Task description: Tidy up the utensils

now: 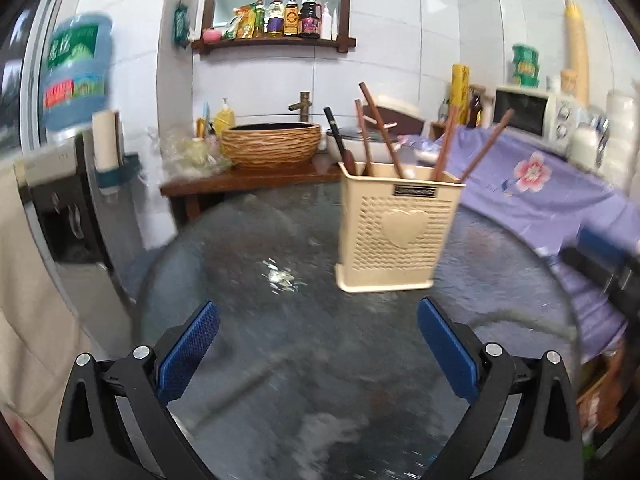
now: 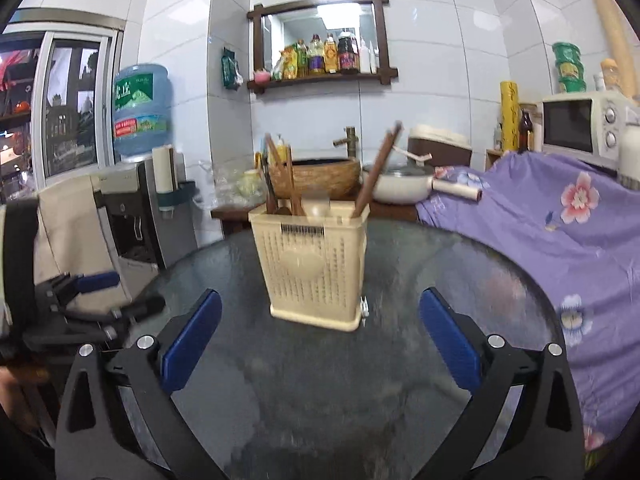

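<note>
A cream perforated utensil holder (image 1: pixel 396 236) with a heart on its front stands upright on the round glass table (image 1: pixel 280 320). Brown chopsticks (image 1: pixel 380 128) and dark-handled utensils lean out of its top. My left gripper (image 1: pixel 318 344) is open over the near table, short of the holder and slightly left of it, with nothing between its blue pads. In the right wrist view the same holder (image 2: pixel 316 268) stands straight ahead, and my right gripper (image 2: pixel 320 340) is open and empty just in front of it. The left gripper (image 2: pixel 96 292) shows at that view's left edge.
A purple floral cloth (image 2: pixel 560 220) covers the surface right of the table, with a microwave (image 2: pixel 580 124) behind it. A woven basin (image 1: pixel 272 144) and a tap sit on a wooden stand behind the table. A water dispenser (image 2: pixel 132 216) stands at the left.
</note>
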The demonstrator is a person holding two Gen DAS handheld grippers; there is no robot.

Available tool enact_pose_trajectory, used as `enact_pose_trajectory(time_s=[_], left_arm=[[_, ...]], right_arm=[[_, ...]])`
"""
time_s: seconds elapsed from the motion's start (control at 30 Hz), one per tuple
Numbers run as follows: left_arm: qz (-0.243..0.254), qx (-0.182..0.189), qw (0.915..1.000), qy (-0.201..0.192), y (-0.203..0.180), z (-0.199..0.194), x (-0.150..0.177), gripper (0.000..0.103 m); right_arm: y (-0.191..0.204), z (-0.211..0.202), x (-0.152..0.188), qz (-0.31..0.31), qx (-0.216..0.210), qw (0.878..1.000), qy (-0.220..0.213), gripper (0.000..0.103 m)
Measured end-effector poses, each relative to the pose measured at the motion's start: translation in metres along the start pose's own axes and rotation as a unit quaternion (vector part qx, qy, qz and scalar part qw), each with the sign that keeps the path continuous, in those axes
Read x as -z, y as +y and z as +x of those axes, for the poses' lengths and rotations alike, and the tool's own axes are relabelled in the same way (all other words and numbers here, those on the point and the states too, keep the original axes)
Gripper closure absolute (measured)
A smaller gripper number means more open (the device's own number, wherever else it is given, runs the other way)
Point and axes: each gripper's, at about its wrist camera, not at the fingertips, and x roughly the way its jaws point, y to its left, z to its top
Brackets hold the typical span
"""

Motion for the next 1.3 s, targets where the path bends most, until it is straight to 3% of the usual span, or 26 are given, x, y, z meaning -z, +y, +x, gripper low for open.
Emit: enact_pose_trajectory(time_s=[0.07,0.3,0.6,1.3], left_arm=[[0.000,0.012,0.9999,0.001,-0.003,-0.004,0.011,0.006],[0.007,-0.022,0.9997,-0.013,-0.007,-0.021,0.042,0.006],[-0.009,-0.043,0.9984,-0.037,-0.006,-0.039,0.042,0.006],[0.004,-0.041,0.9979,-0.051,-0.018,-0.044,0.042,0.006]], right_arm=[[-0.003,-0.008,0.024,0.010,0.004,1.000,0.010,0.006],[-0.006,-0.028,0.057,0.023,-0.004,1.000,0.012,0.006],[0.002,-0.043,0.052,-0.004,0.005,1.000,-0.008,0.006],[-0.003,-0.052,0.052,0.003,0.011,1.000,-0.021,0.006]])
